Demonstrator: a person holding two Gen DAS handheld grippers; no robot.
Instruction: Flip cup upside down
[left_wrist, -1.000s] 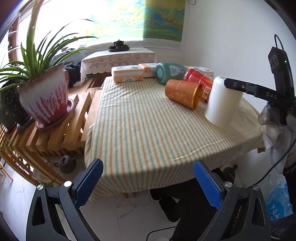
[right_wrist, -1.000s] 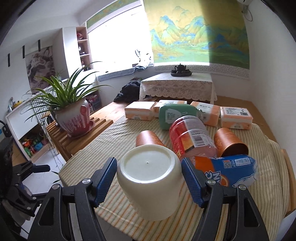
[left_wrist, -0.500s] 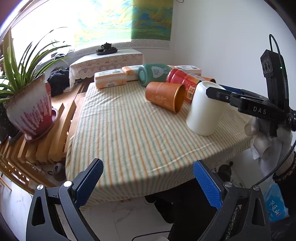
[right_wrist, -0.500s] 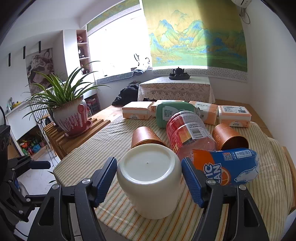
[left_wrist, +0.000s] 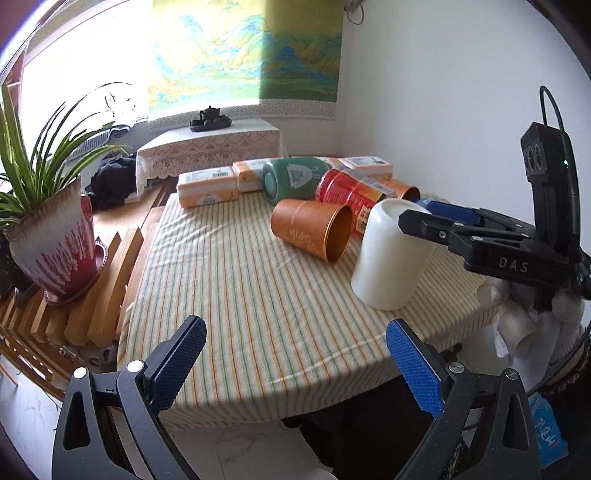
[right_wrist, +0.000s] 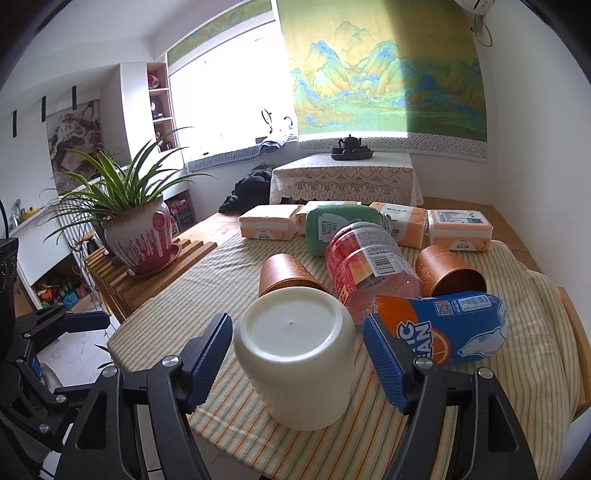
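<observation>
We see the table (left_wrist: 240, 295) under its striped cloth, cluttered at the far side with boxes, a green tin and a red bottle (right_wrist: 365, 258), all lying down. Near its front right corner is the white cup (right_wrist: 295, 362), bottom up, mouth on the cloth, leaning a little. An orange tube (left_wrist: 314, 230) lies just behind it and a blue and orange can (right_wrist: 443, 332) just beside it.

Our right gripper (right_wrist: 297, 358) straddles the cup near its base, the fingers (right_wrist: 208, 354) opened slightly wider than the cup; from here we cannot tell for sure whether a pad still touches the wall. Our left gripper (left_wrist: 295, 365) hangs wide open and empty off the near edge of the table.

We judge the cup stiff, light, smooth and rather slippery, probably plastic or glazed ware, so possibly breakable. We would take it across the middle of its side wall, pads flat and opposite, squeezing gently.
</observation>
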